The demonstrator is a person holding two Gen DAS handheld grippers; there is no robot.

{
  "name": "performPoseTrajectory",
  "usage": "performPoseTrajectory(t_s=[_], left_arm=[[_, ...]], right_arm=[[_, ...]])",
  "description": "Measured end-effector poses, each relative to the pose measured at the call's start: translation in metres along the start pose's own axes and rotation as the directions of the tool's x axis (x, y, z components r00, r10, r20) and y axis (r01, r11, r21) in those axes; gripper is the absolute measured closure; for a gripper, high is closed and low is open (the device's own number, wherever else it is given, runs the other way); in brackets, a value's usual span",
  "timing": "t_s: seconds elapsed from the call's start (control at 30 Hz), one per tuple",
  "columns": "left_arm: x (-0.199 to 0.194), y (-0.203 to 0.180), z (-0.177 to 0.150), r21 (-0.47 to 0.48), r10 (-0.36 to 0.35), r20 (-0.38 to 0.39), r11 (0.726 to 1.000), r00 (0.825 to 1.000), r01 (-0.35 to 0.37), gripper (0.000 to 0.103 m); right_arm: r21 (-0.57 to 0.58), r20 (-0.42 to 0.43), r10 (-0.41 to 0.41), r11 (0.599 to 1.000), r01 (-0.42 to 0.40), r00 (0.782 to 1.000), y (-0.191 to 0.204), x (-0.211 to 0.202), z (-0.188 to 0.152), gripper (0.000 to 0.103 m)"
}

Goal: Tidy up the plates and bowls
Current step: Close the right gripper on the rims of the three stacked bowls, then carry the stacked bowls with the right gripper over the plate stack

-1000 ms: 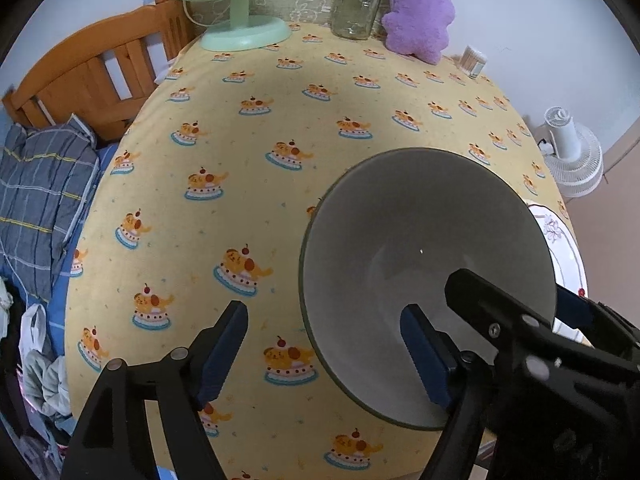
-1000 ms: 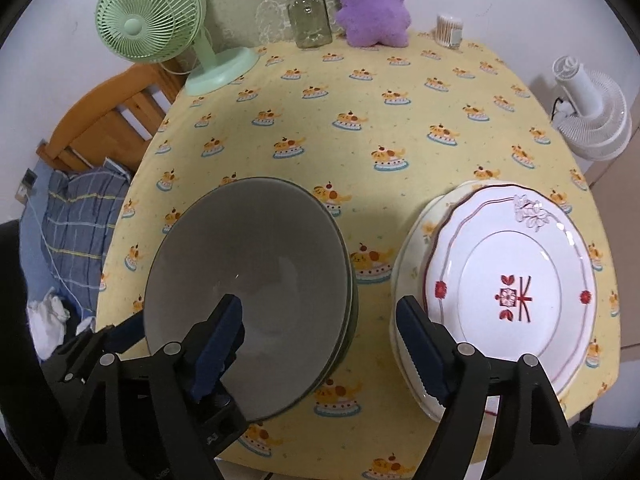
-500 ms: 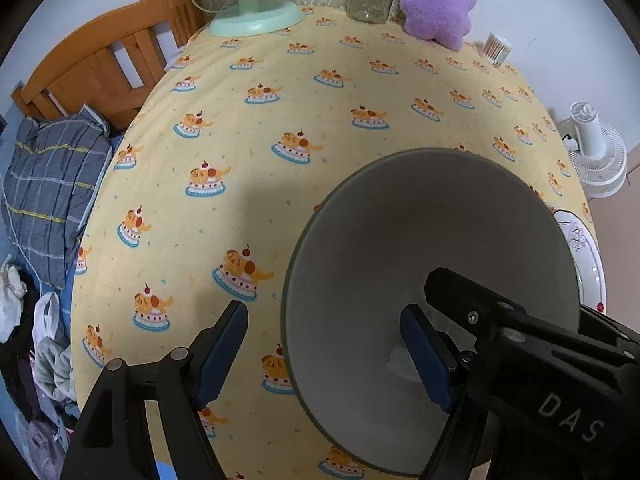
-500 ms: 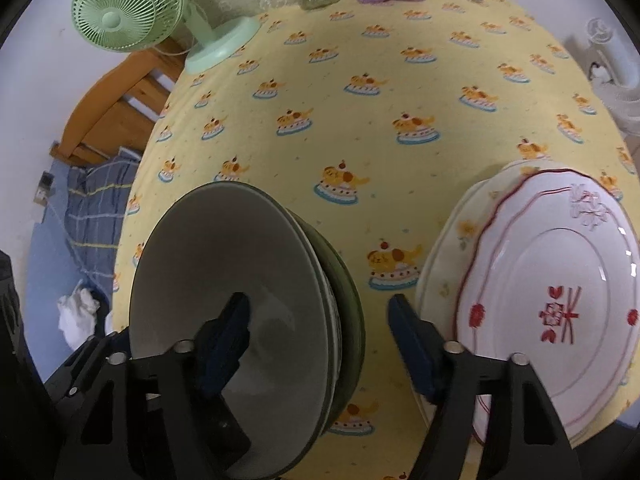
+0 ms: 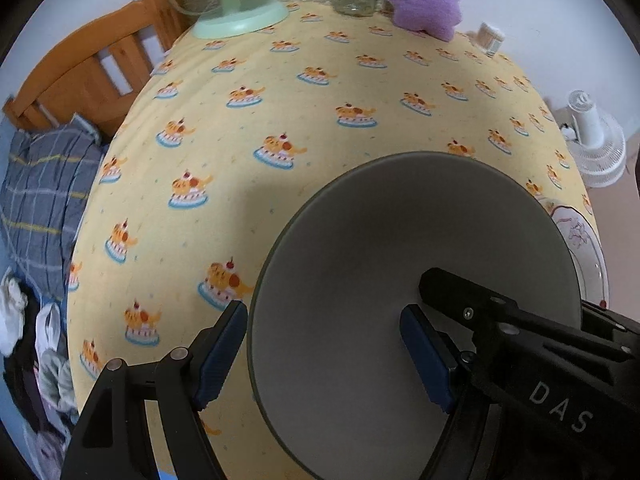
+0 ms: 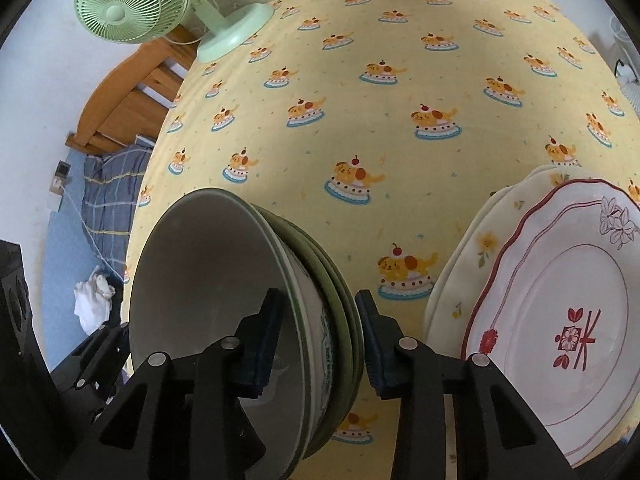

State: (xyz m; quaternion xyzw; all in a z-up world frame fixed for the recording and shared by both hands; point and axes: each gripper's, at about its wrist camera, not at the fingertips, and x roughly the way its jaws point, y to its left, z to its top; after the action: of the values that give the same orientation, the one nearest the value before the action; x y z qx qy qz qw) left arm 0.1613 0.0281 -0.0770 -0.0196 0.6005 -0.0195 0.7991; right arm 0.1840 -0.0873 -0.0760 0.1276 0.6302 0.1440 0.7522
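Left wrist view: the bowl stack (image 5: 400, 280) fills the lower right of the frame on the counter (image 5: 320, 92). The left gripper (image 5: 324, 354) has wide-open jaws straddling the stack's left rim without pressing it.

Right wrist view: nested bowls at lower left, the plate stack (image 6: 560, 320) at right; sorting appears largely complete. The right gripper (image 6: 320, 340) jaws have just been closing across the bowls' right rim; contact cannot be confirmed.
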Motion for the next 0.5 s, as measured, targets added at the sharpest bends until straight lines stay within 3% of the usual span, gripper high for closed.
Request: performPoseTrajectory(t_s=[0.4, 0.5], left_arm=[[0.0054, 0.0102, 0.0010, 0.047, -0.143, 0.032, 0.989, 0.989, 0.142, 0.023], [0.0046, 0.0102, 0.0005, 0.064, -0.179, 0.034, 0.982, 0.983, 0.177, 0.033]], right_arm=[[0.062, 0.041, -0.106, 0.993, 0.104, 0.993, 0.0084, -0.0017, -0.0031, 0.060], [0.044, 0.049, -0.119, 0.992, 0.117, 0.992, 0.0105, -0.0013, -0.0040, 0.060]])
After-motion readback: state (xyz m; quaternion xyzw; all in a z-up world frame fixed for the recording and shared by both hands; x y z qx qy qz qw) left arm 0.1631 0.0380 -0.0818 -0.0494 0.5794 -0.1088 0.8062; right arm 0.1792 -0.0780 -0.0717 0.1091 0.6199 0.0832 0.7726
